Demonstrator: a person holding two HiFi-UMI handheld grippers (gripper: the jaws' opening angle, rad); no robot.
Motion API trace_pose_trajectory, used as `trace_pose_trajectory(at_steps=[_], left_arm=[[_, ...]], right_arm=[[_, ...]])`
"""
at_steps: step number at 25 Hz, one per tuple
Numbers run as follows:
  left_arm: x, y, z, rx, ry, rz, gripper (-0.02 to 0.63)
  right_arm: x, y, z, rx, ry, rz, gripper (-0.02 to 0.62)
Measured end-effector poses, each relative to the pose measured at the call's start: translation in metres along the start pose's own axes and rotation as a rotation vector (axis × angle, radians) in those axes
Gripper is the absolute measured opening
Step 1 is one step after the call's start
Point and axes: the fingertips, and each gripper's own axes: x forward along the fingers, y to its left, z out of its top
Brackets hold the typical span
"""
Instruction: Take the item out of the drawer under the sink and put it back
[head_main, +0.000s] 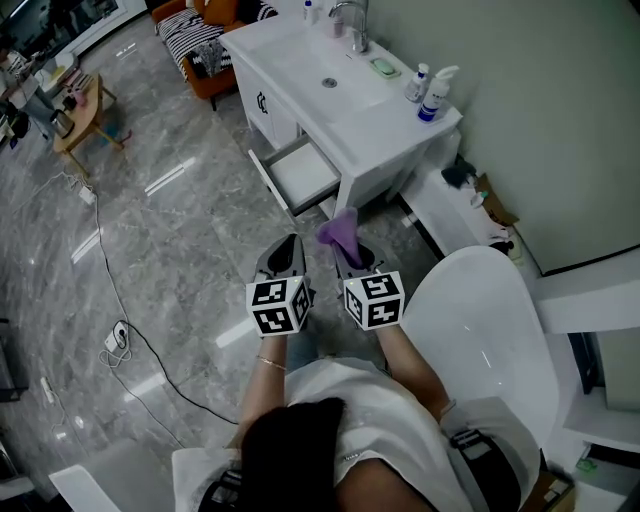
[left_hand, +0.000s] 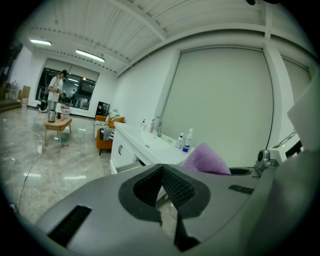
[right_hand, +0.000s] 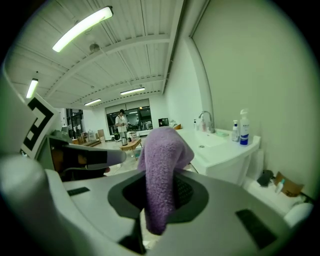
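A purple towel (head_main: 340, 231) sticks up from my right gripper (head_main: 348, 255), whose jaws are shut on it. In the right gripper view the purple towel (right_hand: 161, 175) droops between the pads and folds over the top. My left gripper (head_main: 288, 254) hangs beside it with its jaws shut and nothing between them; its fingertips (left_hand: 161, 167) meet in its own view, where the towel (left_hand: 206, 159) shows to the right. The white drawer (head_main: 303, 172) under the sink (head_main: 318, 62) stands pulled out and looks empty, a short way ahead of both grippers.
The white vanity (head_main: 370, 120) carries soap bottles (head_main: 436, 95), a soap dish (head_main: 384, 67) and a tap (head_main: 352, 22). A white chair back (head_main: 490, 320) is at my right. A cable (head_main: 130, 320) lies on the marble floor. A small wooden table (head_main: 78, 112) and an orange seat (head_main: 205, 40) stand far left.
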Motion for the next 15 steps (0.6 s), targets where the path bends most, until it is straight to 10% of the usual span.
trace_pose_trajectory(at_steps=[15], left_arm=[[0.082, 0.088, 0.053, 0.033, 0.069, -0.07, 0.005]], right_arm=[[0.123, 0.003, 0.043, 0.053, 0.033, -0.077, 0.067]])
